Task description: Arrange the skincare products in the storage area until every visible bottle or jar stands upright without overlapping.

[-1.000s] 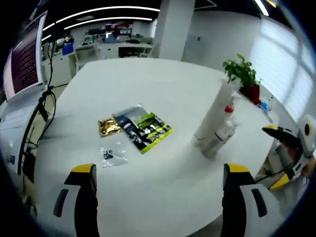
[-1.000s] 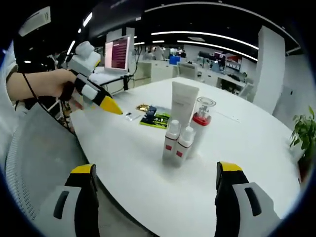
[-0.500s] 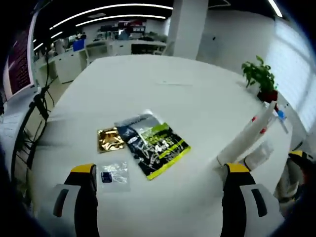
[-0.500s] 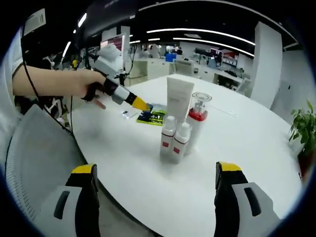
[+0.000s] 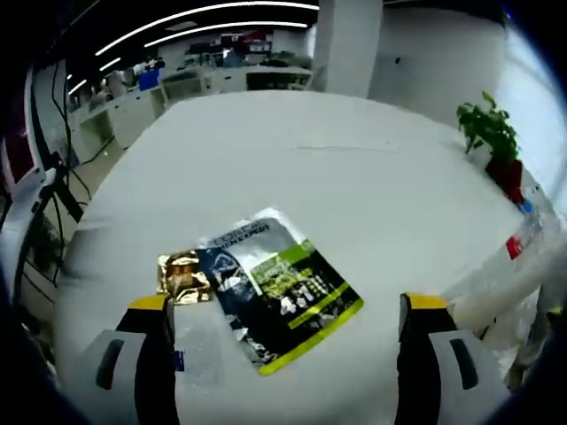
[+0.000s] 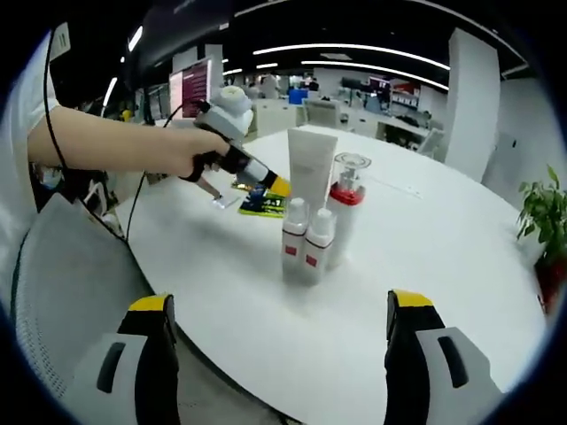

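Note:
In the right gripper view a tall white tube [image 6: 309,168], a clear pump bottle with a red collar [image 6: 343,205] and two small white bottles with red labels [image 6: 303,253] stand upright, close together on the white table [image 6: 425,266]. My right gripper [image 6: 275,363] is open, near the table's edge, short of them. A hand holds my left gripper [image 6: 266,181] out over the table just left of the tube. In the left gripper view my left gripper [image 5: 282,363] is open above a dark-and-green sachet [image 5: 279,292], a gold sachet [image 5: 182,273] and a small clear packet [image 5: 197,350]. The bottles [image 5: 514,283] blur at the right edge.
A potted plant [image 5: 489,133] stands at the table's far right edge, also seen as a plant [image 6: 542,221] on the right. A grey mesh chair back [image 6: 71,283] sits below the person's arm. Desks and a monitor [image 6: 192,87] lie beyond the table.
My left gripper has moved forward and lower over the sachets, which now lie between its jaws. In the right gripper view it has come right up beside the tube.

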### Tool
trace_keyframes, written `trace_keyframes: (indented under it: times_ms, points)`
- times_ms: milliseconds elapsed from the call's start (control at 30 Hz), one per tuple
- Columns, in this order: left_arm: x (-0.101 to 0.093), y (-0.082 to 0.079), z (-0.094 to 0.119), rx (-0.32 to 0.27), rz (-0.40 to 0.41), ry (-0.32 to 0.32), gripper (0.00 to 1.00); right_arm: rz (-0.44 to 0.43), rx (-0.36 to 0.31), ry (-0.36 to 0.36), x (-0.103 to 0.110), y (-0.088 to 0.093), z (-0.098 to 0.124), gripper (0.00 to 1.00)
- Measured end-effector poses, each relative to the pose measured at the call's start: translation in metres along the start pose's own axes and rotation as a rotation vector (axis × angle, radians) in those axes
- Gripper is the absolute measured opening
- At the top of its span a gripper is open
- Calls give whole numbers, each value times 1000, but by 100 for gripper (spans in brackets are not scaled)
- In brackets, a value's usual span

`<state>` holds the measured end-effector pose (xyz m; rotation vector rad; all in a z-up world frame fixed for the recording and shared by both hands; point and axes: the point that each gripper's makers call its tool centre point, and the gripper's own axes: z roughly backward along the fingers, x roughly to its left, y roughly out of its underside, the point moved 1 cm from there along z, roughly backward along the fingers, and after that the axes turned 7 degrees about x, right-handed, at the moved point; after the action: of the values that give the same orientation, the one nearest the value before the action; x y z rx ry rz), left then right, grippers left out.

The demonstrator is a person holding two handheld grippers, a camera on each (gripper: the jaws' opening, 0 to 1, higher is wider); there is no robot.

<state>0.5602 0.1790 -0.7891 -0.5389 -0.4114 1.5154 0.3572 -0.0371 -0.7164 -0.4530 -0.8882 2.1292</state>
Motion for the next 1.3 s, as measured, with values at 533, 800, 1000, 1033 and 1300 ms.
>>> trace_keyframes:
  times_ms: [533,800,1000,1033,1300]
  points:
    - [1,12,-31,107,35,-59,91,-12,25,-4,-3,7,-5,98]
    - [2,13,-30,108,38,-67,87,-35,24,-5,-5,9,-6,98]
    - [6,14,-28,106,-6,-69,77,-36,28,-8,-4,9,-6,98]
    - [5,13,-27,101,-15,-69,77,-35,29,-8,-4,9,-6,98]
    - [5,5,-36,67,-60,-52,67,-42,27,-5,-4,8,-5,98]
